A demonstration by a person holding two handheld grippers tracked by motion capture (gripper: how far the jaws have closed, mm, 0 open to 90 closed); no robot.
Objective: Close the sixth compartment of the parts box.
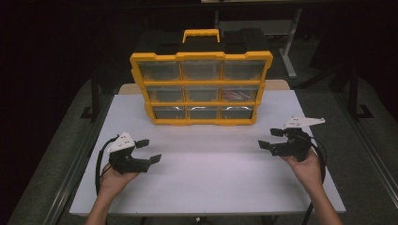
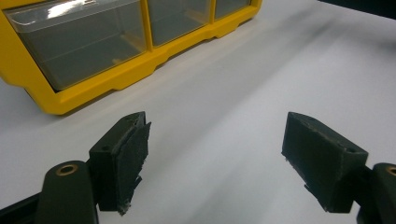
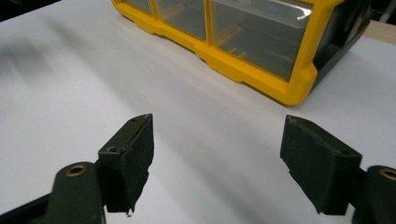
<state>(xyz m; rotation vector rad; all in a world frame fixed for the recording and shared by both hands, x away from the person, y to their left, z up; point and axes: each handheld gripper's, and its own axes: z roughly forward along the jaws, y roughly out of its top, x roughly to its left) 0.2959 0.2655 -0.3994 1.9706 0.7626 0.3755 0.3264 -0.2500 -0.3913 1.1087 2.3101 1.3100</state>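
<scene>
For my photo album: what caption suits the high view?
Two hand-held grippers, left and right, open before a yellow plastic drawer organizer.

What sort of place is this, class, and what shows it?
Probably a lab or workshop test bench: a bare white table, a yellow drawer organiser standing on it, and dark metal stands behind.

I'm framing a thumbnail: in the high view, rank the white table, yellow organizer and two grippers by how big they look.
1. white table
2. yellow organizer
3. left gripper and right gripper: they look about alike, so no ranking between them.
</scene>
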